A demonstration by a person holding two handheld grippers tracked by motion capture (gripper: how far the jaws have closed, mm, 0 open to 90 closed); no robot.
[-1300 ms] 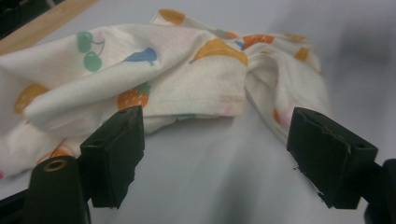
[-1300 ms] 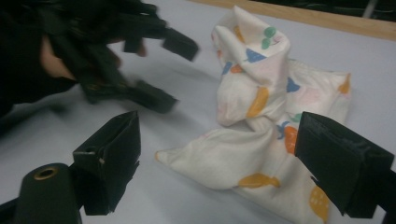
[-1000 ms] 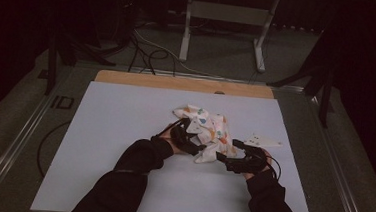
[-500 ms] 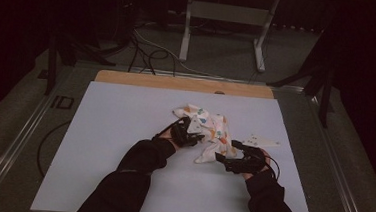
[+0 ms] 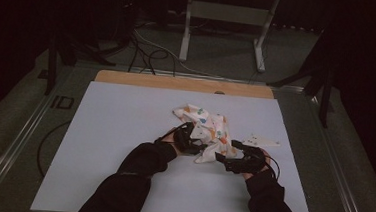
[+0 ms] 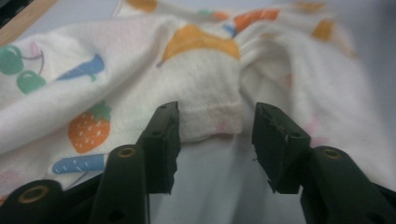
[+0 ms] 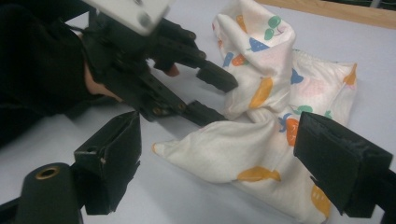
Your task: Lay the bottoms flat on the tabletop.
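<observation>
— Both black two-jaw grippers sit low at the near edge of the crumpled cream cloth printed with fruit (image 5: pixel 205 130), which lies bunched near the middle of our pale lavender-grey table top (image 5: pixel 114 131). Where does our left gripper (image 6: pixel 215 140) stand?

— Its jaws have just been opening again after a squeeze, and now they are parted, with a hemmed fold of the cloth (image 6: pixel 210 102) reaching in between them. We see a gap beside the right-hand pad, so we judge nothing is pinched yet; the gripper frames that fold rather than holding it.

— And our right gripper (image 7: pixel 219 154)?

— Wide apart, its jaws flank the nearest corner of the cloth (image 7: pixel 219 154) without touching it. From its own view we also see the left gripper (image 7: pixel 212 95) coming in from the far side, so we work the same bundle from two ends.

— Why so low and so close together?

— We judge that we are hunting for edges: a twisted cloth only spreads if each tool takes a separate hem, so we line the pads up with a fold before closing.

— What else lies there?

— A small pale scrap of fabric (image 5: pixel 261 140) just beside the right hand (image 5: pixel 252 163), apart from the bundle.
</observation>
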